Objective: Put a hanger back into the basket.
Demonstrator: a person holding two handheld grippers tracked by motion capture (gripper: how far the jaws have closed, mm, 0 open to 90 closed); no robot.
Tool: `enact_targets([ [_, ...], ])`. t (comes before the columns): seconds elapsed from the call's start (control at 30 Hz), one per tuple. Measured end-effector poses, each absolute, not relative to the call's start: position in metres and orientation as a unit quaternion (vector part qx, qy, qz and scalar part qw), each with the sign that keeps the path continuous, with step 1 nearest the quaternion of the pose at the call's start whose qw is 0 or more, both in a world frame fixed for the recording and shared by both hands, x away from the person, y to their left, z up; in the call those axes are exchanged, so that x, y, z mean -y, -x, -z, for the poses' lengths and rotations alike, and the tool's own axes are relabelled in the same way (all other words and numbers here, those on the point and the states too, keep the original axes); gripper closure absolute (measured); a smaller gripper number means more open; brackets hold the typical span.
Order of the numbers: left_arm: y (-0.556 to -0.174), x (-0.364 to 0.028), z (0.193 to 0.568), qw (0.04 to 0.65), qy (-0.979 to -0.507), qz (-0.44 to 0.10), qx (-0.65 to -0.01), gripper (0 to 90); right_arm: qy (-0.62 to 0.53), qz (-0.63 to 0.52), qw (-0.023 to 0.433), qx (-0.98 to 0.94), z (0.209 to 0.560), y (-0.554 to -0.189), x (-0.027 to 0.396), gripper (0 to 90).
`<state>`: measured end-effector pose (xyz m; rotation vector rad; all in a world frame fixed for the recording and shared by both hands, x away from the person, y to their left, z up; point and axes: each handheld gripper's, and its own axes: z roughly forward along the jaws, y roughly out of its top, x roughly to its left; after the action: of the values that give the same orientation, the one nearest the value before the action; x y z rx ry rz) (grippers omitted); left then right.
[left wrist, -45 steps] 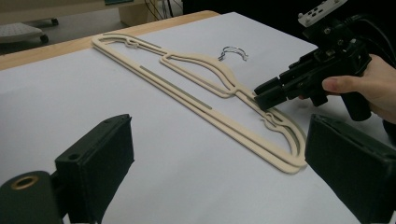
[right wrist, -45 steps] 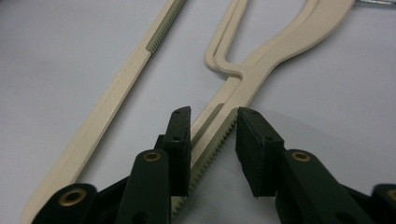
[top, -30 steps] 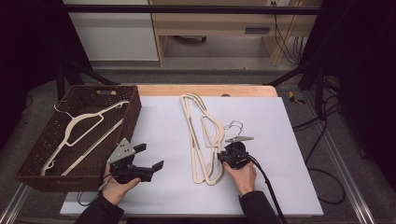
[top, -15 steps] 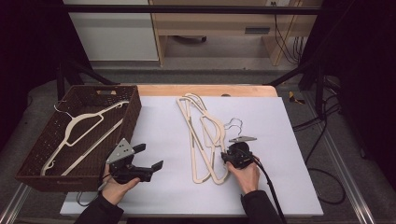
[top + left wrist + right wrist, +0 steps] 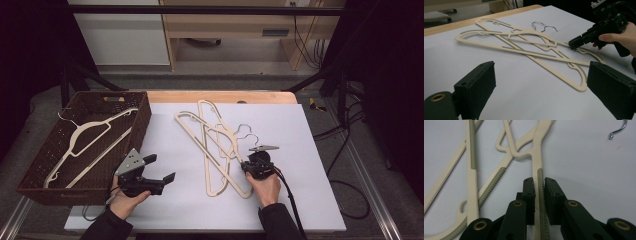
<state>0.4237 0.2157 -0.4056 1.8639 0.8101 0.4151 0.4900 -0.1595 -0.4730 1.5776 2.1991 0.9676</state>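
Three cream plastic hangers [image 5: 215,145] lie crossed in a pile on the white table top, their metal hooks [image 5: 245,132] pointing right. My right gripper [image 5: 247,167] is at the pile's right side. Its jaws have just been closing, and its pads [image 5: 550,192] now pinch the ribbed arm of one hanger [image 5: 540,157], which lies flat on the table. From the left gripper view, the right gripper [image 5: 575,45] has its tip down on that arm. My left gripper [image 5: 160,168] is open and empty beside the basket, aimed at the pile [image 5: 524,47].
A dark wicker basket [image 5: 30,187] stands at the table's left with one cream hanger [image 5: 90,140] inside. A wooden strip [image 5: 220,96] edges the far side of the table. The right gripper's black cable [image 5: 290,200] trails toward the front edge.
My right hand and its gripper have edged slightly to the right along the hanger pile. The left hand and its gripper have stayed in place.
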Motion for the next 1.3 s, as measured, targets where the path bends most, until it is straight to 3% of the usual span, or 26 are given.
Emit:
enact_targets([
  [0.33, -0.424, -0.214, 0.407, 0.506, -0.776, -0.171, -0.336, 8.2, -0.532, -0.343, 0.119, -0.765, 0.474, -0.492, 0.164, 77.8],
  [0.77, -0.427, -0.207, 0.406, 0.503, -0.78, -0.167, -0.333, 8.5, -0.502, -0.361, 0.15, -0.772, 0.467, -0.486, 0.165, 80.1],
  [1.3, -0.478, -0.152, 0.38, 0.498, -0.789, -0.155, -0.325, 9.2, -0.434, -0.407, 0.166, -0.786, 0.446, -0.466, 0.167, 80.4],
])
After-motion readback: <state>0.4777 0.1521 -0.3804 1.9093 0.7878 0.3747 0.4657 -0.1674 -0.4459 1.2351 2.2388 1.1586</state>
